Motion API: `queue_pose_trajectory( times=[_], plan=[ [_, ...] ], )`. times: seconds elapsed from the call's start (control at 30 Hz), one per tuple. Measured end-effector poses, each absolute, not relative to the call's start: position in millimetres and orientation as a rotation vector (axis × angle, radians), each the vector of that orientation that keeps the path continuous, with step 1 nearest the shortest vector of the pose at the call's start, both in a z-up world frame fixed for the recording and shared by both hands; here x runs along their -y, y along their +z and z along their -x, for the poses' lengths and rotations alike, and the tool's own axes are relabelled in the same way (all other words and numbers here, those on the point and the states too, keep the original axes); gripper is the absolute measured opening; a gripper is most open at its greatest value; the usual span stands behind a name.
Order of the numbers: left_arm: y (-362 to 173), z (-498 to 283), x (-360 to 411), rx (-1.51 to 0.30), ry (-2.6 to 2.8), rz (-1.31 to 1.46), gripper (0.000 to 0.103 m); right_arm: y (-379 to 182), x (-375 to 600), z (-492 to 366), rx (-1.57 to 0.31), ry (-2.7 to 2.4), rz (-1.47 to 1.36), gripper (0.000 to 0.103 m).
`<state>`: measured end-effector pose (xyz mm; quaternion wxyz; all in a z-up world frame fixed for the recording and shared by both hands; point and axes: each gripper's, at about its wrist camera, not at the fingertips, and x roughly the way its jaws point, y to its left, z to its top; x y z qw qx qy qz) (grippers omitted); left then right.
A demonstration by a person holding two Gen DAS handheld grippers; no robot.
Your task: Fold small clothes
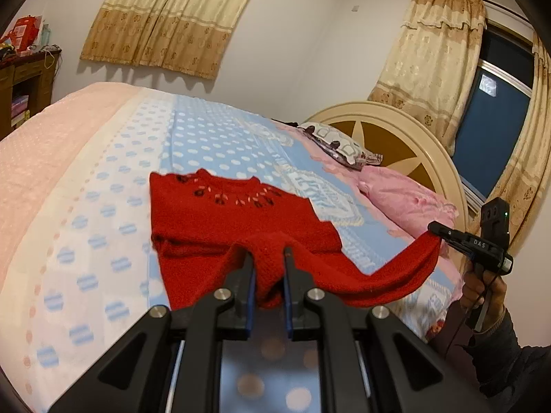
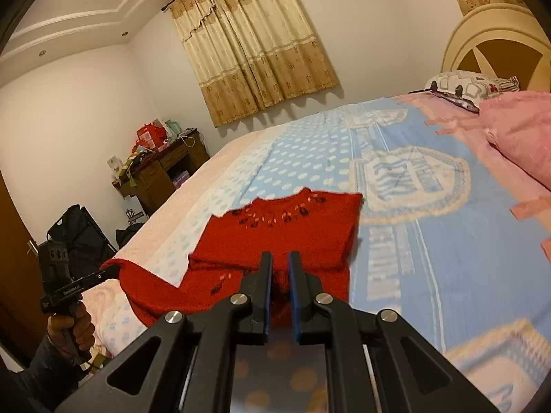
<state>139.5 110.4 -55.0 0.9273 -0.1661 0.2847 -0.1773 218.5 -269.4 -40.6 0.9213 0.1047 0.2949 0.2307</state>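
While the red knit sweater (image 1: 220, 220) lies flat on the bedspread (image 1: 113, 206), neckline with its dark embroidered trim pointing away from us, we've got both claws clamped on its lower edge. Our left gripper (image 1: 268, 258) has its fingers pinched on a bunched bit of hem lifted off the sweater's body, red knit squeezed between the blue pads. Our right gripper (image 2: 279, 268) is doing the same, fingers nearly together with a wad of red yarn caught between them, sitting right at the sweater's near edge.

From the left wrist view, the right gripper (image 1: 444, 232) shows off to the sweater's right, holding a stretched strip of knit up off the bed. From the right wrist view, the left gripper (image 2: 106, 272) is out past the sweater's left side, a raised red corner in its tip, with the hand (image 2: 74, 327) wrapped around the handle.

Beyond the sweater's neckline: a pink pillow (image 1: 403, 199), a patterned pillow (image 1: 341, 146) and the round headboard (image 1: 396, 127). A cluttered wooden desk (image 2: 162, 172) sits past the sweater's far left.
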Motion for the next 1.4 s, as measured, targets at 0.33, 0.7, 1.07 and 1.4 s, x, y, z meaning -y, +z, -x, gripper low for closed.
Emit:
queue_pose_trajectory(
  times=[0.33, 0.7, 1.07, 1.4],
  plan=[
    [-45, -203, -126, -0.606, -0.332, 0.363, 0.013, -25, 252, -286, -0.616, 0.459, -0.19, 0.009],
    [-43, -284, -144, -0.627, -0.314, 0.4, 0.012, -26, 235, -378, -0.663, 0.415, -0.17, 0.009],
    [-98, -371, -162, -0.746, -0.252, 0.424, 0.012, -83, 219, -492, -0.803, 0.352, -0.188, 0.009],
    [-140, -419, -160, -0.823, -0.23, 0.413, 0.012, -144, 218, -560, -0.905, 0.264, -0.196, 0.009]
  ],
)
